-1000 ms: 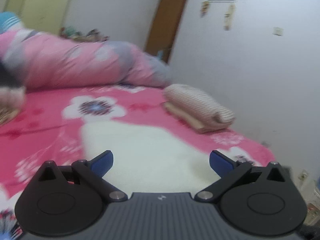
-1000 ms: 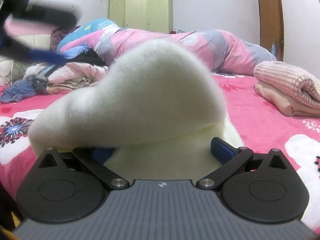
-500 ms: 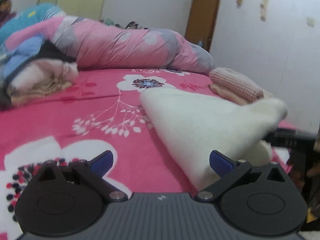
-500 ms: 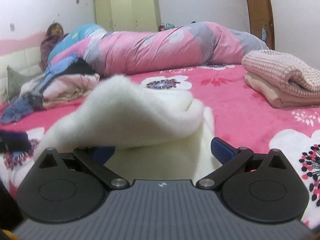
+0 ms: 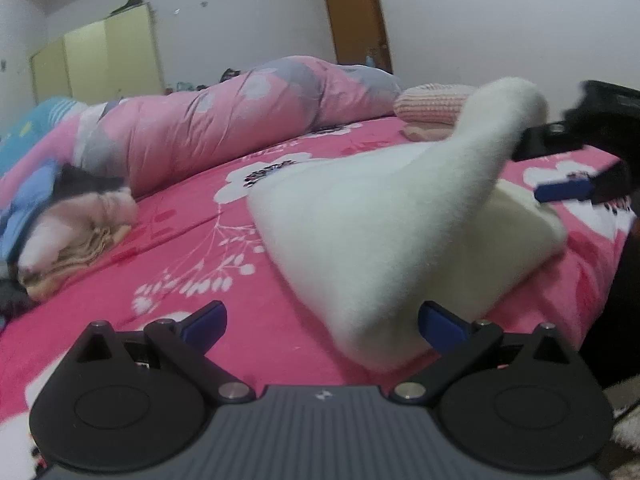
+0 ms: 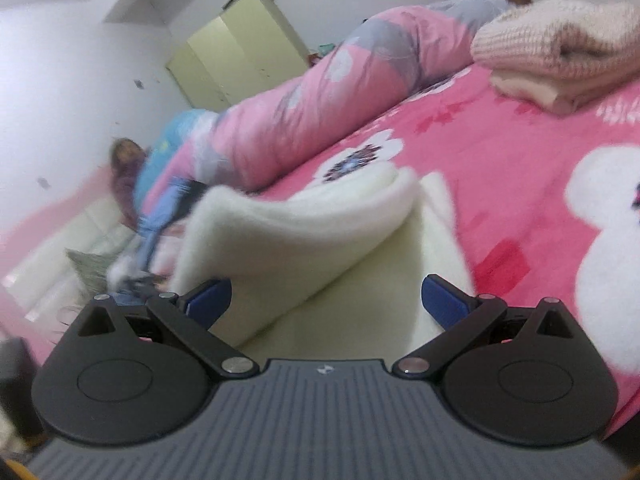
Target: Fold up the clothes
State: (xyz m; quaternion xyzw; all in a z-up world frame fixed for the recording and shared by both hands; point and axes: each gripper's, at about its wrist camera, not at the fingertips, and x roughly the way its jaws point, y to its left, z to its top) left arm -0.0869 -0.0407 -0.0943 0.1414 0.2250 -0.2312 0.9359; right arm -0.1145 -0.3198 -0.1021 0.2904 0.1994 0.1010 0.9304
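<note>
A thick white fleece garment (image 5: 380, 220) lies partly folded on the pink floral bed (image 5: 180, 248). One flap of it rises to the upper right and rests against my right gripper (image 5: 536, 168), whose fingers stand apart. In the right wrist view the same garment (image 6: 312, 232) drapes over the left finger, and my right gripper (image 6: 326, 298) is open around the fold. My left gripper (image 5: 322, 324) is open just above the sheet. The garment's near edge lies against its right fingertip (image 5: 440, 326).
A folded pink knit stack (image 5: 432, 108) (image 6: 560, 52) sits near the far right of the bed. A rolled pink duvet (image 5: 220, 132) runs along the back. Loose clothes (image 5: 72, 224) are piled at the left. A dark shape (image 5: 616, 312) borders the bed's right edge.
The left gripper has come closer to the garment's near edge. The right gripper has tilted and carries the white flap higher and across the garment.
</note>
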